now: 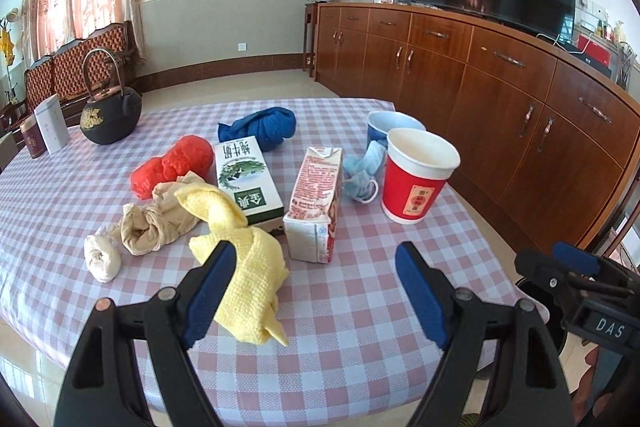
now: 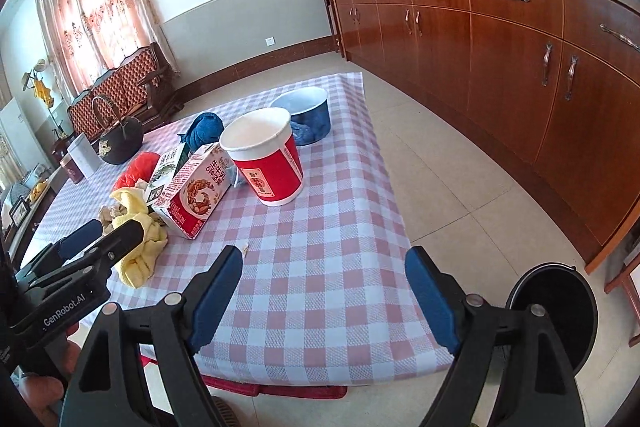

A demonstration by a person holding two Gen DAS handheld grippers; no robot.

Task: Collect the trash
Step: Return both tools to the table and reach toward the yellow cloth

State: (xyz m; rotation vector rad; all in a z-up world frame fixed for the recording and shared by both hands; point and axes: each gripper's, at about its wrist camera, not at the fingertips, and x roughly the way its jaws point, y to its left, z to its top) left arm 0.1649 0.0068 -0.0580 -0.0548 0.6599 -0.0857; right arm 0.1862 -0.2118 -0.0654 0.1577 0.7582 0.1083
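Both claws angle downward, empty: the left claw (image 1: 316, 291) gapes wide, the right claw (image 2: 324, 295) at its three o'clock likewise.

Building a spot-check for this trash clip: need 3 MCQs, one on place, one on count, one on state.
1. Where is the bin?
A. On the table
B. On the floor past the table's near right corner
C. On the cabinet

2. How many paper cups stand on the table?
A. Two
B. Four
C. None

3. How is the left gripper?
A. Shut on the yellow cloth
B. Shut on a carton
C. Open, holding nothing

Answers:
1 B: the right wrist view shows the dark bin on the tiles beside the tablecloth's corner.
2 A: a red cup and a blue cup behind it.
3 C: its jaws stand wide apart above the table; the yellow cloth lies under one finger, not gripped.
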